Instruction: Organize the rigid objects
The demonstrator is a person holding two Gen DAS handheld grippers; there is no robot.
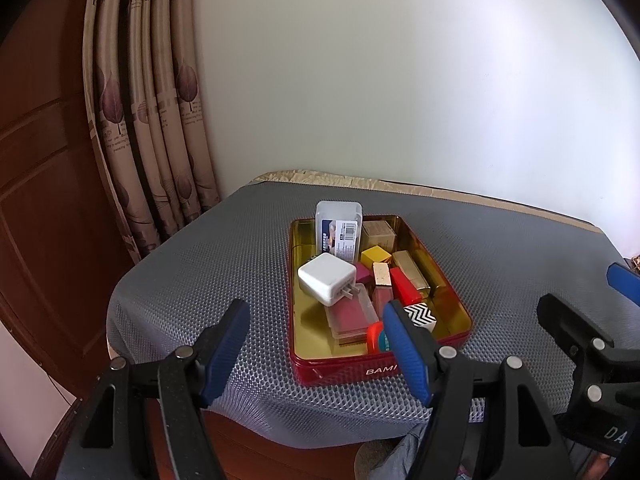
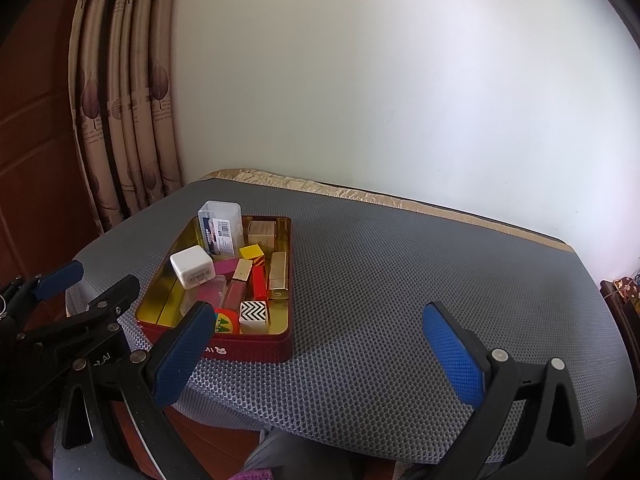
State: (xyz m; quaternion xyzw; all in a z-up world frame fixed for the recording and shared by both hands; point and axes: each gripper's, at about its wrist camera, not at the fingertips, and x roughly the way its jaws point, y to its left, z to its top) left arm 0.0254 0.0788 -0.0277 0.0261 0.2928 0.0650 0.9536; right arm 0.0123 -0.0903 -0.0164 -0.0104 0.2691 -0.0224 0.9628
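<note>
A red tin (image 1: 312, 368) with a gold inside sits on a grey mesh mat and holds several small rigid objects. Among them are a white charger (image 1: 326, 282) lying on a clear flat case (image 1: 352, 316), an upright clear box with a barcode label (image 1: 338, 232), a yellow cube (image 1: 376, 255), a red block (image 1: 402, 292) and a zigzag block (image 1: 420, 315). My left gripper (image 1: 316, 348) hangs open before the tin's near wall, holding nothing. My right gripper (image 2: 318, 356) is open too, over bare mat right of the tin (image 2: 248, 350), also empty.
The grey mat (image 2: 380, 280) covers a small table against a white wall. A patterned curtain (image 1: 140, 120) and a brown wooden door (image 1: 40, 200) stand to the left. Gold fabric edges the table's far side. A person's clothing shows below the table's front edge.
</note>
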